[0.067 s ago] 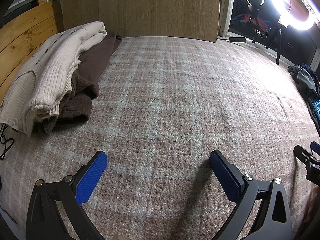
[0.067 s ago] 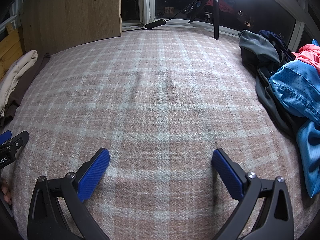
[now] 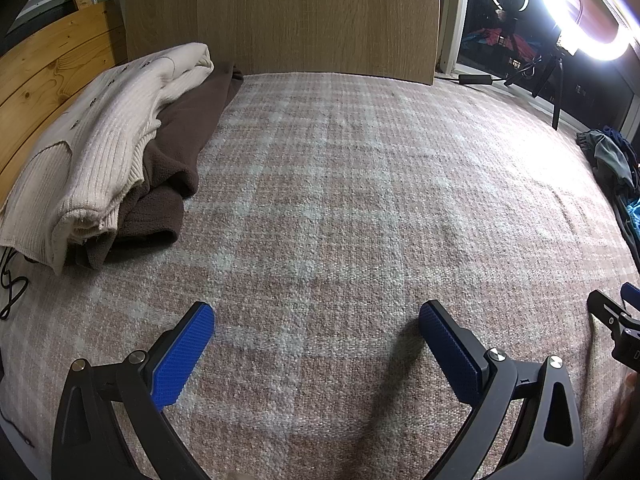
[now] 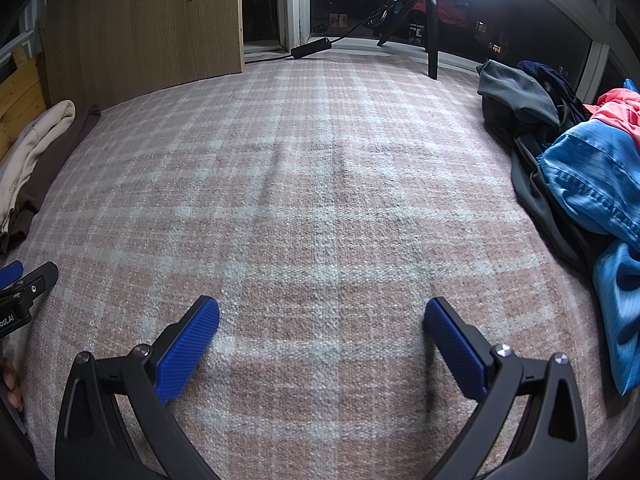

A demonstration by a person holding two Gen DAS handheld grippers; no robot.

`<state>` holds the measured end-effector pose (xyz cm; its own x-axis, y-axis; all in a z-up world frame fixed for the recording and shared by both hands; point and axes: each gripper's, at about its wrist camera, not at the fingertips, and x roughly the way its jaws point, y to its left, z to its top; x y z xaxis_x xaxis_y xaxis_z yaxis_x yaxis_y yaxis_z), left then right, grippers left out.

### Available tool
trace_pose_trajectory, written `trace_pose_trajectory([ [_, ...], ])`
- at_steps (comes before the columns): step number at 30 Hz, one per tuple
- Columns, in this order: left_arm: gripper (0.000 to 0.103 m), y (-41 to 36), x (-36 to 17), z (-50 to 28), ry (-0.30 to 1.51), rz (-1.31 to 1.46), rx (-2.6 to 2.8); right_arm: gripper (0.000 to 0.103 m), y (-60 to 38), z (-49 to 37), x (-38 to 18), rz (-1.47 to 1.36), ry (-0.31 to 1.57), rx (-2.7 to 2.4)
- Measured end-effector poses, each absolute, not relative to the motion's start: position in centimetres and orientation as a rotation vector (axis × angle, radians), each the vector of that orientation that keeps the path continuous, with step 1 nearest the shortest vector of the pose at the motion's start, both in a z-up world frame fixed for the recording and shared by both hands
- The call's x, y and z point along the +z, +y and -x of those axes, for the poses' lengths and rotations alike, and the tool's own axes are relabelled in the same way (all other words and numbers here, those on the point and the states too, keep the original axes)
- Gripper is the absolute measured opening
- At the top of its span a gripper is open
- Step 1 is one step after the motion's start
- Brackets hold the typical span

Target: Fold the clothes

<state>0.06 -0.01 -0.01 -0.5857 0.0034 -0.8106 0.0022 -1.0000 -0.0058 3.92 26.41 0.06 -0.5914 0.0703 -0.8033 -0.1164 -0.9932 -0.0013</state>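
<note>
A folded cream ribbed sweater (image 3: 92,152) lies on a folded brown fleece (image 3: 180,148) at the left of the pink plaid bed cover (image 3: 340,184). My left gripper (image 3: 316,316) hovers wide open above bare cover, nothing between its blue pads. At the right edge of the bed sits a loose heap: a blue garment (image 4: 592,184), a coral one (image 4: 616,112) and a grey one (image 4: 516,96). My right gripper (image 4: 320,312) is open too, over bare cover, left of that heap. Each gripper shows at the edge of the other's view.
A wooden board (image 3: 280,16) stands at the head of the bed, with a plank wall (image 3: 44,68) on the left. A ring light (image 3: 580,12) on a tripod (image 4: 432,32) stands by the dark window. A black cable (image 3: 12,288) lies beside the folded stack.
</note>
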Motion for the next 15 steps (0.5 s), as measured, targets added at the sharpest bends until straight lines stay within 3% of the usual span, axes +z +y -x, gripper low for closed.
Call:
trace_pose_trajectory([
  [15,0.103,0.26,0.08,0.0,-0.02,1.432,2.792,0.103,26.49,-3.94,0.08,1.369,0.079,2.713],
])
